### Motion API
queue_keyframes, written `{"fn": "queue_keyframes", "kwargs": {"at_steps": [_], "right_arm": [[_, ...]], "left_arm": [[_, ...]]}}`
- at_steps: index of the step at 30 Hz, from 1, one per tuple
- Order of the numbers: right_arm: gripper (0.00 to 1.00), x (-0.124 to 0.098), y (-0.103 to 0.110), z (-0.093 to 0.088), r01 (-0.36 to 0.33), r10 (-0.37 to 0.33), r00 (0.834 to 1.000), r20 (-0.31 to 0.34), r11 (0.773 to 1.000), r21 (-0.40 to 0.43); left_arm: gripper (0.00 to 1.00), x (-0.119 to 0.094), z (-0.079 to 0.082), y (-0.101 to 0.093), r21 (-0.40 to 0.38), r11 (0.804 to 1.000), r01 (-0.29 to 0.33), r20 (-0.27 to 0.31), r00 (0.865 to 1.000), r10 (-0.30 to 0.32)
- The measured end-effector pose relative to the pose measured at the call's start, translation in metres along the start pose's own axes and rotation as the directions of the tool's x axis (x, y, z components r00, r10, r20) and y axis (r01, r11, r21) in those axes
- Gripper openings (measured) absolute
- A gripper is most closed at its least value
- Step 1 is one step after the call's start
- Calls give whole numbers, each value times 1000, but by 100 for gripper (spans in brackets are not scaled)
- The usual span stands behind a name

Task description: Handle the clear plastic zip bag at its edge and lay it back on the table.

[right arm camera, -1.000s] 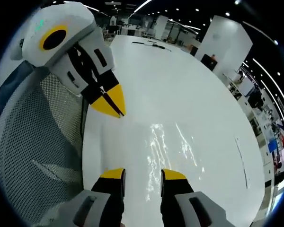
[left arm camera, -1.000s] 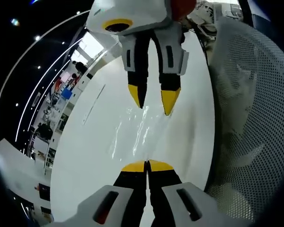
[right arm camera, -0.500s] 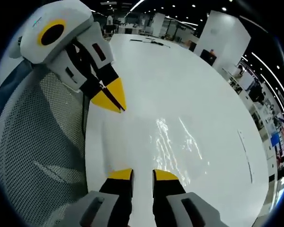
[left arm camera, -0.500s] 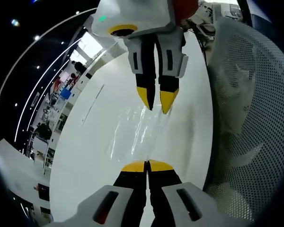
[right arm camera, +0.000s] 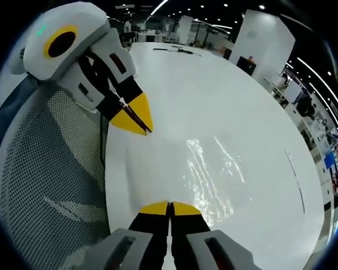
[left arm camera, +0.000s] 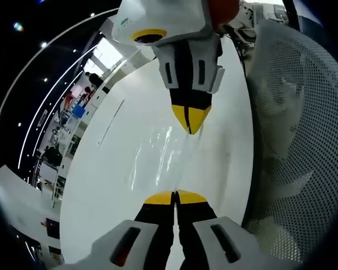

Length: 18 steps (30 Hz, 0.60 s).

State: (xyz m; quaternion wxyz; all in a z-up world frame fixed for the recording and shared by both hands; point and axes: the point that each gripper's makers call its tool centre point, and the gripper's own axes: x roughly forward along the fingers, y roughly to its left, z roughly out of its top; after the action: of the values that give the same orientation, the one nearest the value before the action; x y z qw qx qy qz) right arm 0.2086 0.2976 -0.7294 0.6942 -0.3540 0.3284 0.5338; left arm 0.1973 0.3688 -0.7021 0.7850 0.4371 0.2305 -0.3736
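Left gripper view: the clear zip bag (left arm camera: 158,157) is seen flat on the white bench (left arm camera: 101,185), with the left gripper (left arm camera: 174,198) pinched shut at its near edge and the right gripper (left arm camera: 190,121) closed at the bag's far edge. Whether film is actually caught cannot be told. If one grip is empty, the bag may be dragged or folded when lifted, toward the mesh chair (left arm camera: 293,146) beside the bag.
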Motion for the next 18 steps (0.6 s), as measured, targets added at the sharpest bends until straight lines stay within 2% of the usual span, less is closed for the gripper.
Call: {"fn": "queue_keyframes", "kwargs": {"at_steps": [7,18], "right_arm": [[0,0,-4,-3,7,-7,1000,-5,1000,22],[0,2,-7,0,20,-20,1000,-7,998,65]], "left_arm": [[1,-2,3,2,-23,1000,-1,6,1000,2],[10,-8,7,1,-56,998,4,19,1000,-3]]}}
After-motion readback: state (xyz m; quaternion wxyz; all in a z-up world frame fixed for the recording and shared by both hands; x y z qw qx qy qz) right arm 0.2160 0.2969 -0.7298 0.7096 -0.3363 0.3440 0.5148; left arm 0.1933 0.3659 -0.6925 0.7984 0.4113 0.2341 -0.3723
